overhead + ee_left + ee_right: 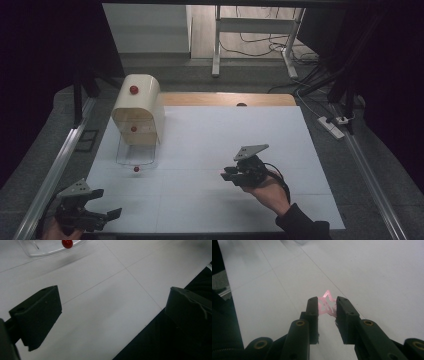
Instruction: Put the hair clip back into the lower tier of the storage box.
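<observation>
White table [210, 150] lies under your pink star clip [327, 303], pinched between your right gripper [325, 305], centre-right in the high view. Keep that grip firm as you carry it toward the clear drawer [136, 154] of the cream box [138, 107], upper left. Your left gripper [97, 204] waits spread, holding nothing, lower left.

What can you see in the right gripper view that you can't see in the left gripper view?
The right gripper view shows the right gripper pinching a pink star-shaped clip between its jaws. The left gripper view shows the left gripper with its jaws wide apart and empty, plus a red ball at the edge of a clear tray. Both show the white table top.
</observation>
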Available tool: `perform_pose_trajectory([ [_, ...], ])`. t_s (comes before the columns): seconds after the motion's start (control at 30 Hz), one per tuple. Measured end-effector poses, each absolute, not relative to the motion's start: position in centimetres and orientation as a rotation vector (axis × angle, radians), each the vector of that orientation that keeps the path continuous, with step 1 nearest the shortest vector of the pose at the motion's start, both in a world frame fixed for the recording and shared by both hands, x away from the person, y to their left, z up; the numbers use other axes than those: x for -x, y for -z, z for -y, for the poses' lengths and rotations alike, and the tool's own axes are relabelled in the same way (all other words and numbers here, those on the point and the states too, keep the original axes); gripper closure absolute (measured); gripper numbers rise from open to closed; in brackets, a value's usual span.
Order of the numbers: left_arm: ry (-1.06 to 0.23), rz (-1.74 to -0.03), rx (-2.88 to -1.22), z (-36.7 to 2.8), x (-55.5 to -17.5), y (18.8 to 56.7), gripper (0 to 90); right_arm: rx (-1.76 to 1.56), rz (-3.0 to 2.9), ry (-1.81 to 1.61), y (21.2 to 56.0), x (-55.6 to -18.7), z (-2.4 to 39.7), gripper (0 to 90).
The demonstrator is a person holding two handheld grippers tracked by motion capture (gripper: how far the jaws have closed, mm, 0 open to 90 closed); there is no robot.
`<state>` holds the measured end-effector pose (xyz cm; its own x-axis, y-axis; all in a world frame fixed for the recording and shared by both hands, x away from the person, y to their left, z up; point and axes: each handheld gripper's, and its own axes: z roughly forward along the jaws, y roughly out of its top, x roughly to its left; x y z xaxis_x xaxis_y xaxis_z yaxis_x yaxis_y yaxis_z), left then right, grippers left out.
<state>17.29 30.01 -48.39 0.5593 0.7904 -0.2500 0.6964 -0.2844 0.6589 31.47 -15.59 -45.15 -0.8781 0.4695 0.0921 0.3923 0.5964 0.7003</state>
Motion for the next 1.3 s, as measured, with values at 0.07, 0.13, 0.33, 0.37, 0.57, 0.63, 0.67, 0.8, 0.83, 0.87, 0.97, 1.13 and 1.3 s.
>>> perform_pose_trajectory([
  [0.07, -0.161, -1.19, -2.043, -30.0, -17.3, 48.4, 0.7, -0.739, -2.717, -1.174, 45.1, -31.7, 15.3, 72.2],
  [0.13, -0.162, -1.189, -2.044, -30.0, -17.3, 48.4, 0.7, -0.75, -2.721, -1.198, 45.1, -31.9, 15.0, 72.2],
  [0.33, -0.162, -1.189, -2.047, -30.0, -17.3, 48.4, 0.7, -0.737, -2.731, -1.219, 45.3, -32.5, 13.9, 72.2],
  [0.37, -0.161, -1.189, -2.047, -30.0, -17.3, 48.4, 0.7, -0.733, -2.731, -1.221, 45.3, -32.6, 13.7, 72.2],
  [0.57, -0.16, -1.188, -2.046, -30.0, -17.3, 48.4, 0.7, -0.7, -2.743, -1.224, 45.3, -33.1, 12.0, 72.2],
  [0.63, -0.16, -1.188, -2.046, -30.0, -17.3, 48.4, 0.7, -0.68, -2.752, -1.223, 45.4, -33.2, 11.4, 72.2],
  [0.67, -0.16, -1.188, -2.047, -30.0, -17.3, 48.4, 0.7, -0.676, -2.756, -1.221, 45.5, -33.2, 11.1, 72.2],
  [0.8, -0.157, -1.188, -2.05, -30.0, -17.3, 48.4, 0.8, -0.643, -2.766, -1.214, 45.5, -33.3, 10.0, 72.2],
  [0.83, -0.157, -1.188, -2.051, -30.0, -17.3, 48.4, 0.8, -0.639, -2.764, -1.224, 45.6, -33.4, 9.8, 72.2],
  [0.87, -0.159, -1.187, -2.052, -30.0, -17.4, 48.4, 0.8, -0.637, -2.768, -1.227, 45.7, -33.4, 9.6, 72.2],
  [0.97, -0.159, -1.187, -2.053, -30.0, -17.4, 48.4, 0.9, -0.623, -2.773, -1.225, 45.8, -33.6, 9.0, 72.2],
  [1.13, -0.159, -1.187, -2.054, -29.9, -17.4, 48.4, 1.0, -0.612, -2.778, -1.232, 45.8, -33.9, 8.0, 72.2],
  [1.3, -0.158, -1.185, -2.055, -30.0, -17.4, 48.4, 1.0, -0.581, -2.782, -1.232, 46.0, -34.0, 6.7, 72.2],
])
